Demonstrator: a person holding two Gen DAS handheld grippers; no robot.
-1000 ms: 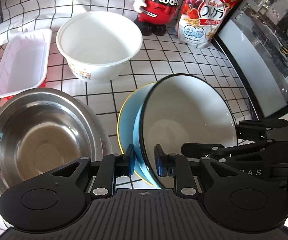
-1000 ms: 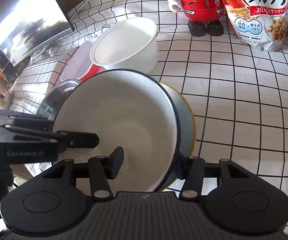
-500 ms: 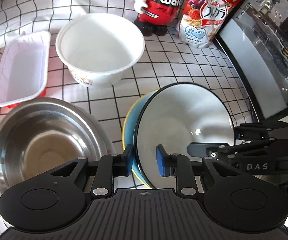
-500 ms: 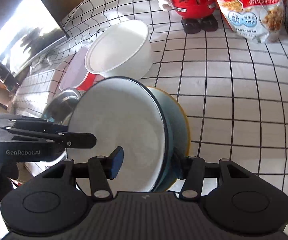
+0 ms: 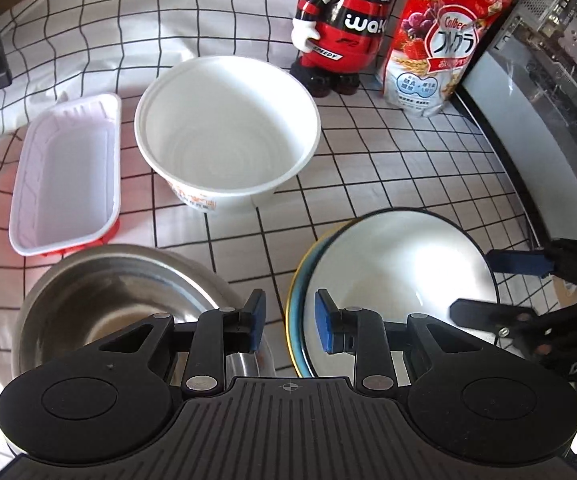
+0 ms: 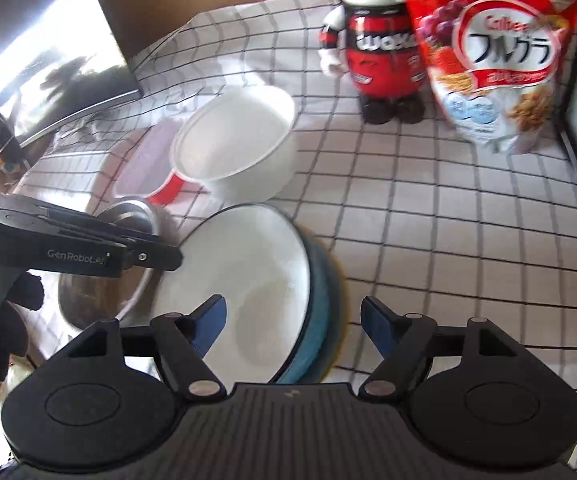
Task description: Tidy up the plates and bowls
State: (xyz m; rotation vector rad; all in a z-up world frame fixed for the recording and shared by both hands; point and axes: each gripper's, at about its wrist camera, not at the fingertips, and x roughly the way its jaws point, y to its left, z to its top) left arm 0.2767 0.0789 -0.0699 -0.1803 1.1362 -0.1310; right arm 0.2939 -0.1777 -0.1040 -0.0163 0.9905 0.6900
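Bowl (image 5: 400,276), white inside with a dark rim, sits nested in a blue bowl (image 6: 322,300) on the checked worktop (image 5: 388,168). Left gripper (image 5: 288,326) is parted, one pad outside the nested rims, one inside, neither visibly clamping. Right gripper (image 6: 292,326) is spread wide astride the opposite rim, holding nothing. Steel bowl (image 5: 100,300) stands just beside; white paper bowl (image 5: 228,140) and red tray (image 5: 64,176) sit behind.

sunlit grid-checked tablecloth (image 5: 388,168), dark monitor (image 6: 60,76)
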